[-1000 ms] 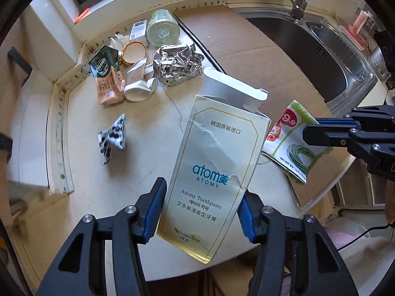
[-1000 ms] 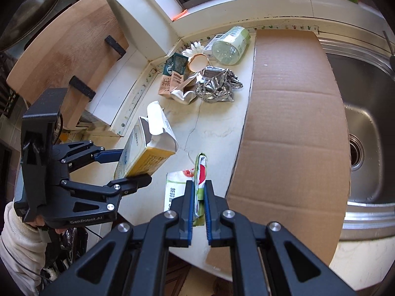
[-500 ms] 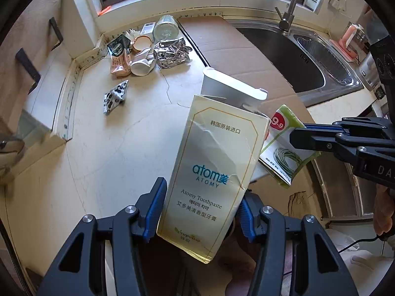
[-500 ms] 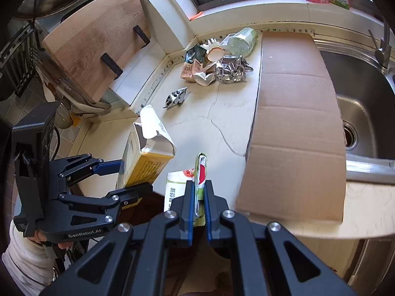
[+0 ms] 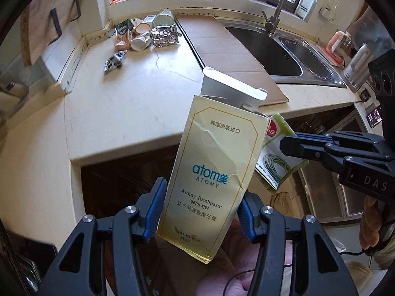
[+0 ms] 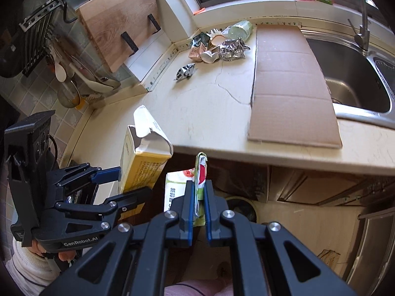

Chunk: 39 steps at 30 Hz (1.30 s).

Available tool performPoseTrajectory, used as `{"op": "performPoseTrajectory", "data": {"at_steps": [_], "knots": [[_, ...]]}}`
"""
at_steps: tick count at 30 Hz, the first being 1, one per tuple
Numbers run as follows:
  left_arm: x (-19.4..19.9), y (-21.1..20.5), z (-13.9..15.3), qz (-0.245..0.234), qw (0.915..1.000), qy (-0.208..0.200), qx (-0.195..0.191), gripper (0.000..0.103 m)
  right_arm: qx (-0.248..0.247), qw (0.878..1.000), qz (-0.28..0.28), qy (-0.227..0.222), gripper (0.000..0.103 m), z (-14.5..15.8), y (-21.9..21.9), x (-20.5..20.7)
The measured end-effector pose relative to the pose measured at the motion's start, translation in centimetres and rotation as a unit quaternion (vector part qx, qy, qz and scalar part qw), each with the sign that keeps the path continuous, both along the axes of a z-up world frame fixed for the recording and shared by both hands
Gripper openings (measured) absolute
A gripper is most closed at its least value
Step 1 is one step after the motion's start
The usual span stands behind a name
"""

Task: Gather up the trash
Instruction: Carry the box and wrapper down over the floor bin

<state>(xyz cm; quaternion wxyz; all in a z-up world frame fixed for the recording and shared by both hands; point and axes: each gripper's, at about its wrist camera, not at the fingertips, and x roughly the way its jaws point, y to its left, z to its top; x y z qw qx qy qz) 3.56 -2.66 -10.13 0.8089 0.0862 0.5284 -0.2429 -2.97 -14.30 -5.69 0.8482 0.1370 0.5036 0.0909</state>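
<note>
Right wrist view: we hold both loads off the counter edge; round dark bin (image 6: 240, 208) lies below, nearest right gripper (image 6: 197, 218), clamped on flat green-white packet (image 6: 184, 192); left gripper (image 6: 128, 182) clamps upright yellow cardboard toothpaste box (image 6: 142, 162).

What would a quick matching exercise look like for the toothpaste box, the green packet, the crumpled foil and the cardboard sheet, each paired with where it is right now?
Things:
1. toothpaste box
2. green packet
3. crumpled foil
4. cardboard sheet

Places:
A. flat on the counter beside the sink
B. clamped in the right hand-held gripper
C. in the trash pile at the back of the counter
D. clamped in the left hand-held gripper

Pairs: 1-D, 2-B, 3-C, 4-A
</note>
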Motion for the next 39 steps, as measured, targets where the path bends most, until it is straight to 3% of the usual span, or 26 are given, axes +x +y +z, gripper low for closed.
{"op": "performPoseTrajectory", "data": {"at_steps": [8,16,24,31,39], "knots": [[-4.3,1.1,-2.9,0.005,0.9996,0.025,-0.013,0.052,-0.007,1.000,-0.014,0.021,0.007,-2.5,1.8,-4.5],[-5.7,1.3,-8.6,0.010,0.9959,0.090,-0.002,0.052,-0.007,0.998,-0.027,0.060,0.007,-6.4,2.5,-6.3],[-4.9,1.3,-15.5,0.028,0.9871,0.158,0.003,0.052,-0.008,0.993,-0.046,0.110,0.007,-11.6,1.9,-6.2],[-3.8,0.7,-22.4,0.053,0.9803,0.190,-0.003,0.052,-0.009,0.988,-0.061,0.139,0.007,-18.0,0.7,-5.0],[-1.9,1.9,-31.6,0.101,0.9740,0.202,-0.021,0.052,-0.016,0.984,-0.050,0.168,0.007,-28.1,0.1,-3.3]]}}
